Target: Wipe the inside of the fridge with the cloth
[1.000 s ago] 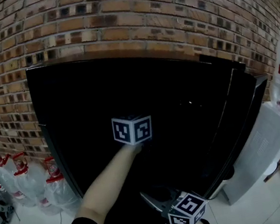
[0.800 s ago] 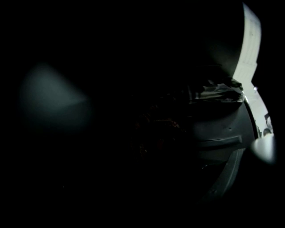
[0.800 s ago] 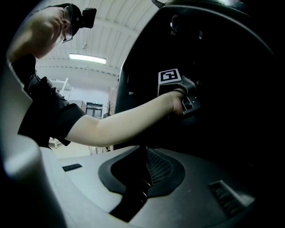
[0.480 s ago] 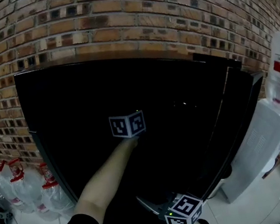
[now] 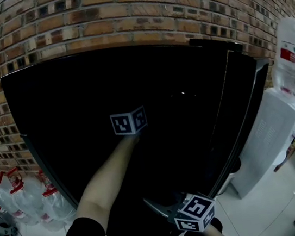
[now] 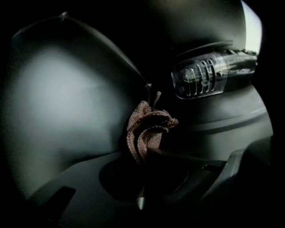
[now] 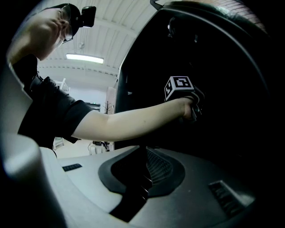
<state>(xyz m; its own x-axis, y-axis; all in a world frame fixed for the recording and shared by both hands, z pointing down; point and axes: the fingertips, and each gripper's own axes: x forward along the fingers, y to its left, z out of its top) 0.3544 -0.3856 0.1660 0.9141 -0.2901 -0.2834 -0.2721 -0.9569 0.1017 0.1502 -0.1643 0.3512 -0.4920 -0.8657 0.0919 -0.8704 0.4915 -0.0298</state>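
Observation:
A black fridge (image 5: 68, 99) stands against a brick wall, its inside dark in the head view. My left arm reaches into it, and the left gripper's marker cube (image 5: 129, 122) shows there. In the left gripper view my left gripper (image 6: 144, 149) is shut on a bunched brown cloth (image 6: 149, 129), close to the pale inner wall (image 6: 62, 102), with a clear lamp cover (image 6: 209, 78) up right. My right gripper (image 7: 143, 151) is low by the fridge's front, shut and empty, its cube (image 5: 194, 212) at the bottom of the head view. It looks at the left gripper's cube (image 7: 178, 87).
The open fridge door (image 5: 244, 100) stands at the right. A white water dispenser (image 5: 267, 146) with a bottle (image 5: 292, 54) on top is beyond it. Several water bottles (image 5: 22, 199) stand on the tiled floor at the left.
My left gripper has gone a little further into the fridge with the cloth. The right gripper has stayed where it was.

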